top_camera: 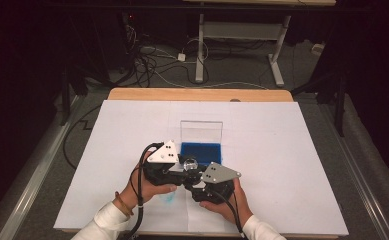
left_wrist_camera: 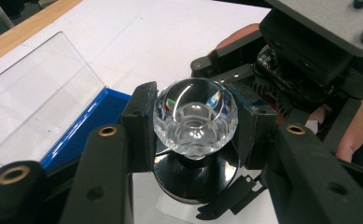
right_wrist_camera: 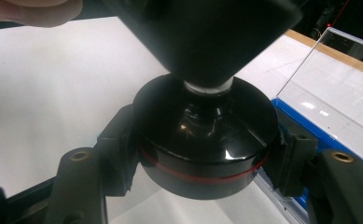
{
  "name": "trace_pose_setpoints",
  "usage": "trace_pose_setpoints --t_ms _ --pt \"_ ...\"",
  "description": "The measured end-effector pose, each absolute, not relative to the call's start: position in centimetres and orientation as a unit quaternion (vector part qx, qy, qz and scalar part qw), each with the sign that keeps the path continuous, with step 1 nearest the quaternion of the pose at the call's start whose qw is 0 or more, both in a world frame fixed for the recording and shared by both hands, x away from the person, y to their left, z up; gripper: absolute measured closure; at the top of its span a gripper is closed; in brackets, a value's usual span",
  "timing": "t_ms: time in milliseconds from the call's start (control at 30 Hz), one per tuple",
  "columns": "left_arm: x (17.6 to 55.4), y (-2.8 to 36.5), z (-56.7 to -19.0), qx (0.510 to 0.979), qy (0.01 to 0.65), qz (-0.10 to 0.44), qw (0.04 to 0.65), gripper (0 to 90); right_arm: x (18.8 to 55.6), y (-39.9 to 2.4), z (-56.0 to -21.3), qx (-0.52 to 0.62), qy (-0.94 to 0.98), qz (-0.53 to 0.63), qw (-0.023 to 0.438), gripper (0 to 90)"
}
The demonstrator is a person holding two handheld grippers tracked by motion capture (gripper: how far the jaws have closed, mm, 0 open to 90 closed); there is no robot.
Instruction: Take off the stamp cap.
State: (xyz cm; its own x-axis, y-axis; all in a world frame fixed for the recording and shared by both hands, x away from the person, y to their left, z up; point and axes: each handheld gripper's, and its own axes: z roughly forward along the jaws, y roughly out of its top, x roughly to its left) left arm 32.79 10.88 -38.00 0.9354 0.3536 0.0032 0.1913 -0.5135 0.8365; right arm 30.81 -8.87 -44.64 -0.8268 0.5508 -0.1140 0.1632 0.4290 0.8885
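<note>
A clear faceted crystal knob (left_wrist_camera: 195, 119) stands on a round black base (left_wrist_camera: 193, 182) that has a thin red line around it. My left gripper (left_wrist_camera: 195, 127) is shut on the crystal, one pad on each side of it. Lower down, my right gripper (right_wrist_camera: 205, 156) is shut on the black base (right_wrist_camera: 205, 140), its pads pressing the rim left and right. In the high view both grippers meet at the table's near middle, left gripper (top_camera: 182, 165) and right gripper (top_camera: 196, 176), with the crystal (top_camera: 190, 162) between them. The left gripper's body hides the crystal in the right gripper view.
A blue-lined box (top_camera: 201, 151) with its clear lid (top_camera: 201, 131) standing upright sits just behind the grippers on the white sheet (top_camera: 282, 150). The box edge (right_wrist_camera: 310, 135) lies close to my right jaw. The table's wooden far edge (top_camera: 197, 94) runs behind.
</note>
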Motion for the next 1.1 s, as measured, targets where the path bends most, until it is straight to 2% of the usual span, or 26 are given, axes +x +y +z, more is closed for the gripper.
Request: trace_pose_setpoints --t_ms 100,167,600,800,1100 --pt "32.8 11.1 -37.9 0.864 0.16 0.086 0.47 54.4 30.8 -8.8 -44.7 0.216 0.823 0.485 0.2 33.4" --pt "32.8 11.1 -37.9 0.864 0.16 0.085 0.471 54.4 30.7 -8.8 -44.7 0.216 0.821 0.487 0.205 37.1" --pt "33.1 11.6 -37.9 0.852 0.167 0.061 0.491 54.5 30.4 -8.9 -44.4 0.199 0.828 0.479 0.211 38.2" --pt "32.8 11.7 -37.7 0.854 0.162 0.074 0.488 54.5 29.6 -8.0 -44.2 0.164 0.847 0.457 0.218 38.4" --pt "32.7 12.5 -37.3 0.852 0.166 0.084 0.489 54.6 30.1 -9.0 -44.5 0.172 0.857 0.438 0.212 38.2"
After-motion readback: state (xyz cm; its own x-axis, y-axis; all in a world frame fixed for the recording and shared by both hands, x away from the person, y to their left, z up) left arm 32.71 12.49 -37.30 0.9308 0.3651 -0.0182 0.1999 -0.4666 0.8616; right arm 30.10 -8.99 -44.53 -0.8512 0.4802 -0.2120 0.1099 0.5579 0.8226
